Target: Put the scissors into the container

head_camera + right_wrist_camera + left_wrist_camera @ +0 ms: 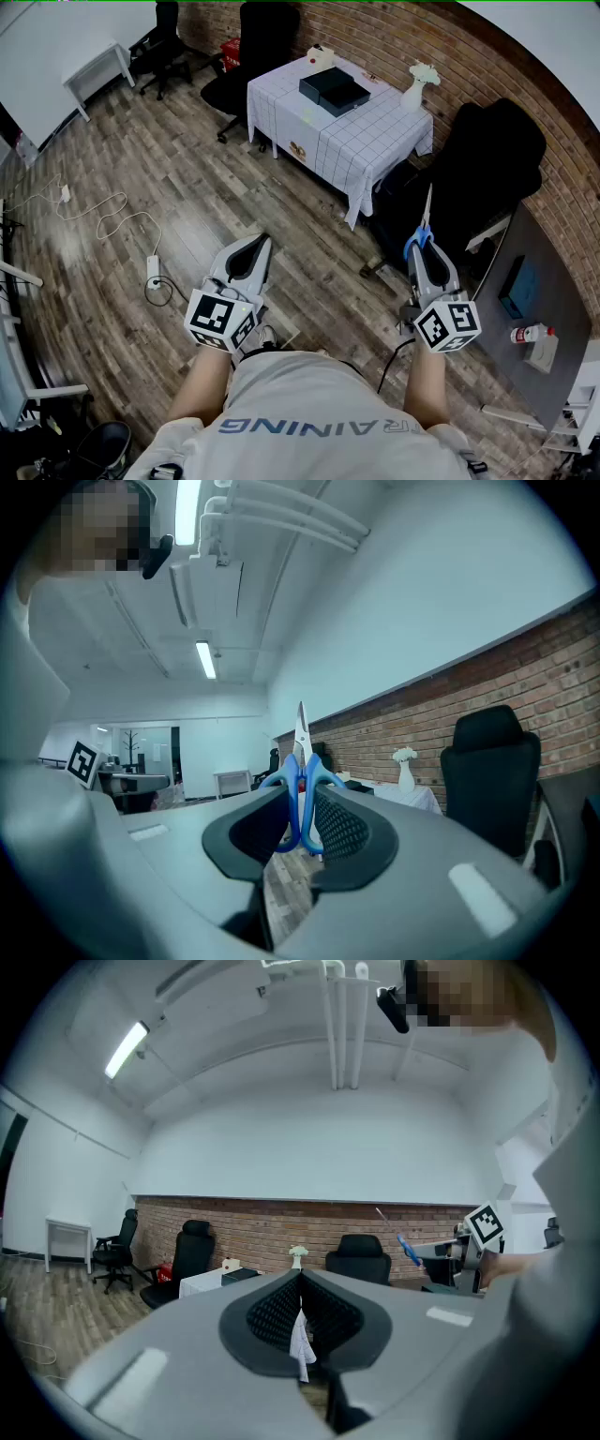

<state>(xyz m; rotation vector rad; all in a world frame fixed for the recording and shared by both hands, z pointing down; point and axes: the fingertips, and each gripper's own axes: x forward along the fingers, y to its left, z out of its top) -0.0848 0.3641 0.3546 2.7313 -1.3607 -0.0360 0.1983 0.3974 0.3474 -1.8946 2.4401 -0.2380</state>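
Note:
My right gripper (419,251) is shut on blue-handled scissors (421,232), held in the air with the blade pointing up and away from me. In the right gripper view the scissors (302,778) stand upright between the pads, with the handles pinched in the right gripper (300,803). My left gripper (253,248) hovers over the wooden floor with its jaws together and nothing in them; the left gripper view shows the left gripper (300,1283) the same way. A dark box-like container (335,91) lies far ahead on a table with a white checked cloth (361,141).
A white vase (414,90) with flowers stands on the same table. A black office chair (492,164) is just ahead of my right gripper, and a grey desk (548,281) is at the right. Cables and a power strip (153,271) lie on the floor at left.

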